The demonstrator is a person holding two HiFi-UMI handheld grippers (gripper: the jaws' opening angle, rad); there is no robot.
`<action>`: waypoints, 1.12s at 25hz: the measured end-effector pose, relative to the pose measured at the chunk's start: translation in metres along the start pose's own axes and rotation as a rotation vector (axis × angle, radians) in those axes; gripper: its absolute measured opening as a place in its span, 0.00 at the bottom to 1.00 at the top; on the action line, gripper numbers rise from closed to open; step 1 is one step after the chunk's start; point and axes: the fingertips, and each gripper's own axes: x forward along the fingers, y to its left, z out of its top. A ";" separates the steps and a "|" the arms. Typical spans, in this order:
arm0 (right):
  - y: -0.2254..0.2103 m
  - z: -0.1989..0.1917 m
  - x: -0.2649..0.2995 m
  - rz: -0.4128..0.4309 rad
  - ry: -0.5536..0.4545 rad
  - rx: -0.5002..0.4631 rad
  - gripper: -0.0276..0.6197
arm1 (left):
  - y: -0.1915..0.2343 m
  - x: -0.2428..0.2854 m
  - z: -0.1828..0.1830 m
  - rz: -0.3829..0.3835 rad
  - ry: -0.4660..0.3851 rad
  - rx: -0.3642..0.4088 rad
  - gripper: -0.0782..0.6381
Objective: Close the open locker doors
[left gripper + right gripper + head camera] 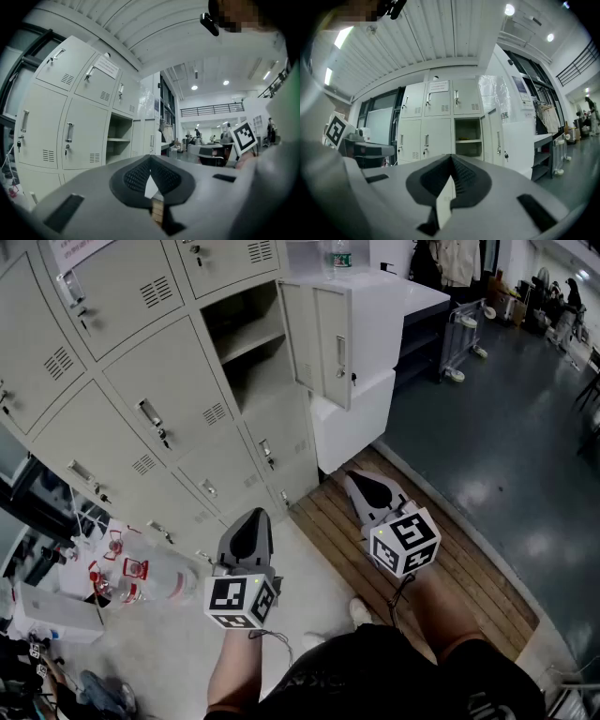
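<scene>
**A:** Head view first. Both tools are held out level. The left tool (251, 515) sits near 6 o'clock in the frame. The right tool (352, 476) is just off centre toward 4 o'clock, over a strip of wooden floor (323, 526). Where's the door though?

**B:** The open locker door (319, 334) is up at 12 o'clock, swung out from the grey locker bank (141, 381). Its compartment (246, 338) and a shelf show at the door's 9 o'clock. It's well apart from both tools. The other doors I can see look shut.

**A:** And the left gripper view?

**B:** Jaws pressed together at the tips, nothing in them. The open compartment is around 11 o'clock above the tips, with the door at its 3 o'clock. The right tool's marker cube (244, 136) pokes in at 3 o'clock.

**A:** Right gripper view?

**B:** Same deal, pinched closed and empty. The open compartment is at about 1 o'clock above the tips and the door hangs at its 3 o'clock, with a key (506, 155) in the lock. The left tool's marker cube (336, 131) is out at 9 o'clock.
</scene>
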 end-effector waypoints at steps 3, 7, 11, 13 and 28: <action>-0.003 0.001 0.001 0.001 -0.004 0.009 0.04 | -0.001 0.003 0.001 -0.001 -0.002 -0.001 0.12; -0.007 0.001 0.000 0.002 -0.014 0.027 0.04 | -0.003 0.006 -0.001 -0.002 0.000 -0.001 0.12; -0.012 0.001 0.001 0.006 -0.012 0.026 0.04 | -0.005 0.010 -0.002 0.001 0.005 -0.004 0.12; -0.016 0.000 0.003 0.009 -0.011 0.026 0.04 | -0.006 0.014 -0.002 0.001 0.006 -0.002 0.12; -0.062 0.002 0.016 0.048 -0.011 0.031 0.04 | -0.024 0.049 -0.002 0.030 0.014 0.006 0.12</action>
